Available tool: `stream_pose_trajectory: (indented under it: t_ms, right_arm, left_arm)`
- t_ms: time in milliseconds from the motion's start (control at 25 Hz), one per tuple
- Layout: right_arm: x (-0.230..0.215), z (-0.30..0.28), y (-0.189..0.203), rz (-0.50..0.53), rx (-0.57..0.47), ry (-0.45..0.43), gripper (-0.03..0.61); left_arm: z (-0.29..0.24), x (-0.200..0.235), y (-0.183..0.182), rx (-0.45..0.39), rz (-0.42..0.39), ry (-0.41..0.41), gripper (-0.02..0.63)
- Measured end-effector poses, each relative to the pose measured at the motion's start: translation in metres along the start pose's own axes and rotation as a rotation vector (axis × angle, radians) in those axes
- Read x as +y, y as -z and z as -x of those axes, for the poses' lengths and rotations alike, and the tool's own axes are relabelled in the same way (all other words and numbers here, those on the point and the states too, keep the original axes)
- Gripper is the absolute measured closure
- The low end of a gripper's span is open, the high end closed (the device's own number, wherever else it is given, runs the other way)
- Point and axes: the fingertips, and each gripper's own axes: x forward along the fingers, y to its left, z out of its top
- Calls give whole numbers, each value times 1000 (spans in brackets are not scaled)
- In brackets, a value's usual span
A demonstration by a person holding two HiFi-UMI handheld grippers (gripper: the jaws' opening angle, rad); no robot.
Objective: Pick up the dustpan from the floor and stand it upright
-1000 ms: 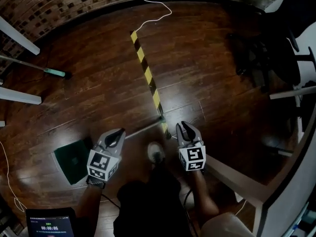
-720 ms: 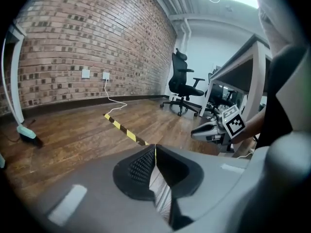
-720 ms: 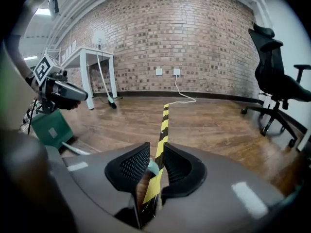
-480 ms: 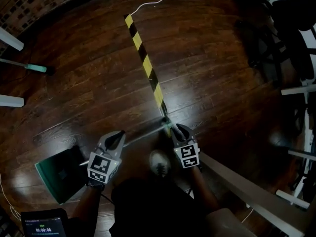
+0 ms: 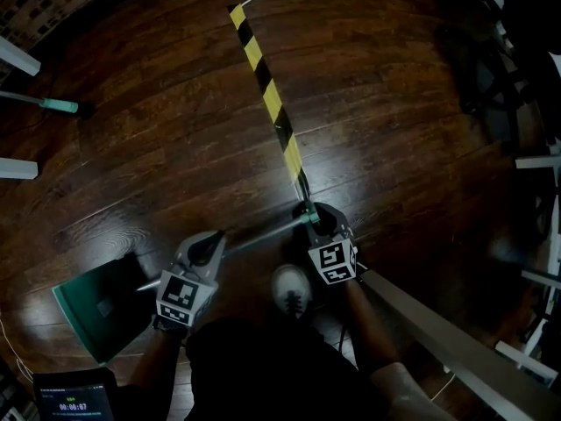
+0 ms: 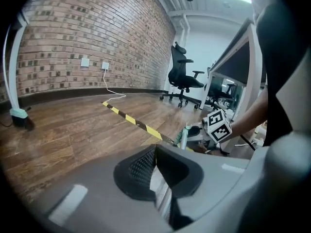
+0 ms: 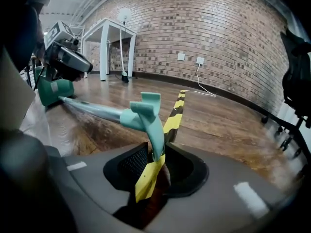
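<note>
Left gripper and right gripper have been brought down low since a second ago. Dustpan is laid flat on the floor at lower left, its shaft run rightward to a teal end tab. Left: tips together over mid-shaft, no grip shown. Right: jaws opening, tab between them, unpinched. Judged light, stiff, pan-heavy. Smooth shaft may be spun in the pads, so a mid-shaft plus end hold is advised.
</note>
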Motion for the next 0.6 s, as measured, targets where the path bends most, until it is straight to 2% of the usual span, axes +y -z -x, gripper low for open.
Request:
stream_pose_trajectory:
  t_ms: [400, 600]
  right_arm:
    - [-3, -12, 2, -18, 12, 43, 489]
    - [-9, 11, -13, -27, 5, 63, 492]
  left_arm:
    - [20, 14, 10, -10, 7, -69, 614]
    - [37, 4, -13, -33, 18, -87, 614]
